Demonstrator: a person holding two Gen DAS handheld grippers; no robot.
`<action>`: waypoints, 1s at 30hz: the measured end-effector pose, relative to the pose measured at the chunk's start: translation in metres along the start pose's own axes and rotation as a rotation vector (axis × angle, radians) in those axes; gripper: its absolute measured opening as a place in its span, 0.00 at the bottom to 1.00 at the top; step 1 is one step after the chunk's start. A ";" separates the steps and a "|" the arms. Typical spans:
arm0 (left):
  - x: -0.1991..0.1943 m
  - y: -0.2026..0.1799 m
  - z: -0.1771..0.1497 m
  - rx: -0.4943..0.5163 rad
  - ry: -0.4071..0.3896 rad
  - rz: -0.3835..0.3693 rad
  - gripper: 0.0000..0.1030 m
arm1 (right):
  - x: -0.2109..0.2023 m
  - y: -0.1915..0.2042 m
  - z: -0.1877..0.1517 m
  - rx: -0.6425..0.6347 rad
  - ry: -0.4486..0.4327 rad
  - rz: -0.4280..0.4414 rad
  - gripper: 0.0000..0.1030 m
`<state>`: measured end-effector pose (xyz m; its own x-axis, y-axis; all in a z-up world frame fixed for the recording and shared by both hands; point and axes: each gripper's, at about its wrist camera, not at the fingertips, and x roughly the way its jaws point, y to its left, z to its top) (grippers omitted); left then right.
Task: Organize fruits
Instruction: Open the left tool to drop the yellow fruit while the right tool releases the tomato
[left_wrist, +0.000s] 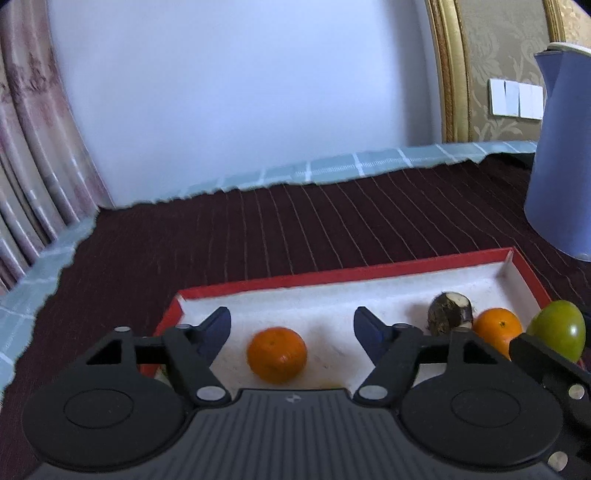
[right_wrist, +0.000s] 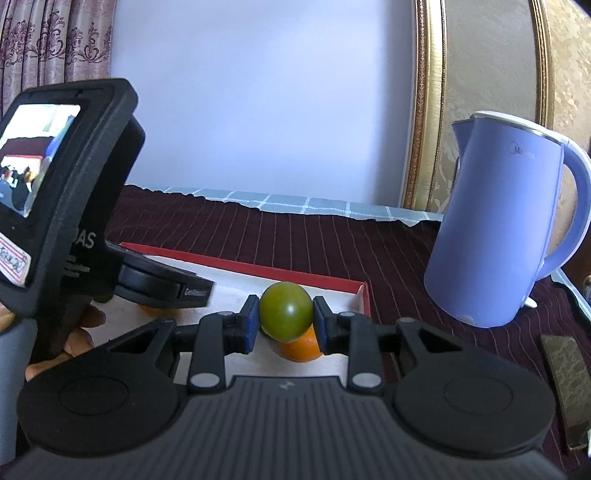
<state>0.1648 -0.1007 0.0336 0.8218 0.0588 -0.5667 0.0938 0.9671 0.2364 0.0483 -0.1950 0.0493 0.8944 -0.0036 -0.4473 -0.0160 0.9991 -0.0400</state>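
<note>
Left gripper (left_wrist: 291, 326) is spread wide, gripping nothing, an orange (left_wrist: 277, 354) lying loose between its fingers in the red tray (left_wrist: 332, 275). Right gripper (right_wrist: 284, 325) squeezes a green fruit (right_wrist: 285, 311) above the tray's right end.

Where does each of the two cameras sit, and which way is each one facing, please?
Left wrist: on the left gripper, open, looking forward and down at a tangerine in the red tray.
Right wrist: on the right gripper, shut on the green fruit; beyond, the blue kettle; the person's left hand shows.
Shared: tray, green fruit, kettle, wall.
</note>
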 end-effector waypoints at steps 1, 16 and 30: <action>-0.002 0.000 0.000 0.008 -0.007 0.008 0.71 | 0.001 0.000 0.000 0.000 0.001 0.000 0.28; -0.008 0.018 -0.012 -0.008 0.013 0.005 0.71 | 0.013 0.001 -0.001 -0.002 0.023 0.000 0.28; -0.012 0.048 -0.030 -0.070 0.056 -0.002 0.72 | 0.036 0.010 0.001 0.007 0.044 -0.015 0.28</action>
<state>0.1421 -0.0474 0.0280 0.7886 0.0687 -0.6111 0.0543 0.9821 0.1804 0.0807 -0.1847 0.0340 0.8742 -0.0207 -0.4852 0.0010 0.9992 -0.0409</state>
